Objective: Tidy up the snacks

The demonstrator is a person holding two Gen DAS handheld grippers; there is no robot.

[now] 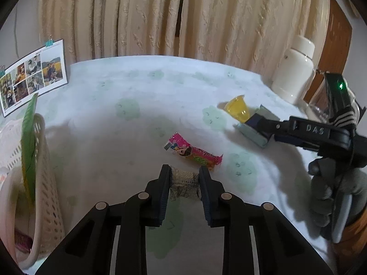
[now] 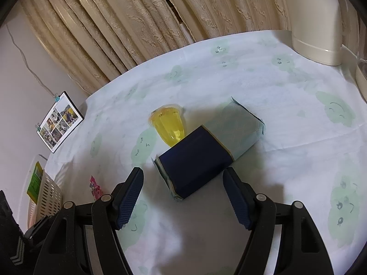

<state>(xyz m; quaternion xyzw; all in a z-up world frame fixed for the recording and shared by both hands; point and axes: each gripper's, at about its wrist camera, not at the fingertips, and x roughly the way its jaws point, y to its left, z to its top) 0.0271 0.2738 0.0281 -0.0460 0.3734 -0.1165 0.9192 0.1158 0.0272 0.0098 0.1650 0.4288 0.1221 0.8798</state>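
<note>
My left gripper (image 1: 184, 172) is shut on a small beige snack in clear netted wrap (image 1: 185, 181), just above the tablecloth. A pink snack bar (image 1: 192, 153) lies right beyond it, also seen as the pink snack bar (image 2: 95, 186). A pale-blue box with a dark blue end (image 2: 206, 146) lies flat in the right wrist view, and my right gripper (image 2: 183, 173) stands open with its fingers either side of that dark end. A yellow jelly cup (image 2: 168, 123) lies tipped against the box. In the left wrist view the right gripper (image 1: 260, 126) reaches over the box (image 1: 252, 133) beside the jelly cup (image 1: 237, 108).
A white perforated basket (image 1: 43, 183) holding a green packet (image 1: 28, 137) stands at the left edge. A photo calendar (image 1: 34, 78) leans at the back left. A white flask (image 1: 293, 73) is at the back right. Curtains hang behind the table (image 1: 137, 91).
</note>
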